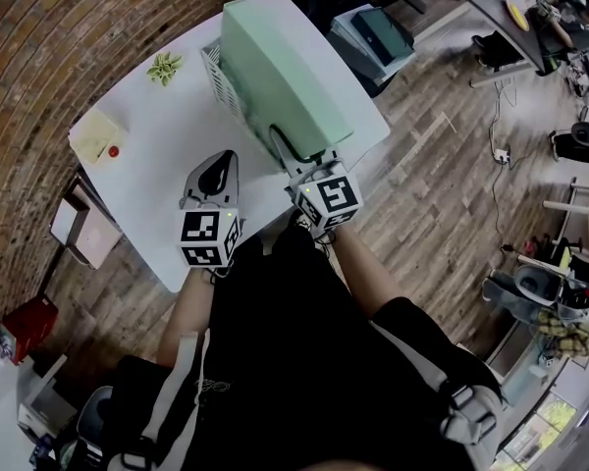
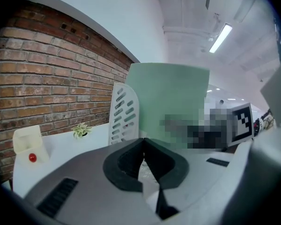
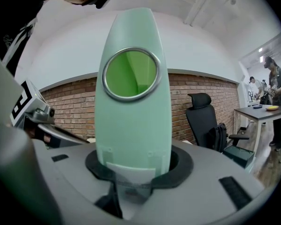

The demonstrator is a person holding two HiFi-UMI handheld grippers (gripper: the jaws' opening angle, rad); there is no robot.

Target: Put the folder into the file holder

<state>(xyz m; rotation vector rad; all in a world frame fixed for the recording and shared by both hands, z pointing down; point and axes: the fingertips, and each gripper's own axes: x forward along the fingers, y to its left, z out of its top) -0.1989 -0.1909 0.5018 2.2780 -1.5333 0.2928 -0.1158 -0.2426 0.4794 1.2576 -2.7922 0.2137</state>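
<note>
plant: table corner | cream box: with red ball | black chair: by brick wall

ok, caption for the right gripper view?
Green folder, spine-on, upright between jaws of the right gripper; brick wall behind.

1. Held both grippers out ahead of the torso, left gripper just beside right gripper, both pointing away.
2. Showed left jaws pressed together tip to tip, nothing between them.
3. Showed right jaws standing apart, one on each side of the folder at its spine, with a sliver of gap beside the pads and no squeeze.
4. Reached forward with left forearm and right forearm, both bare below the dark top.
5. Turned both marker cubes up toward the head camera.
</note>
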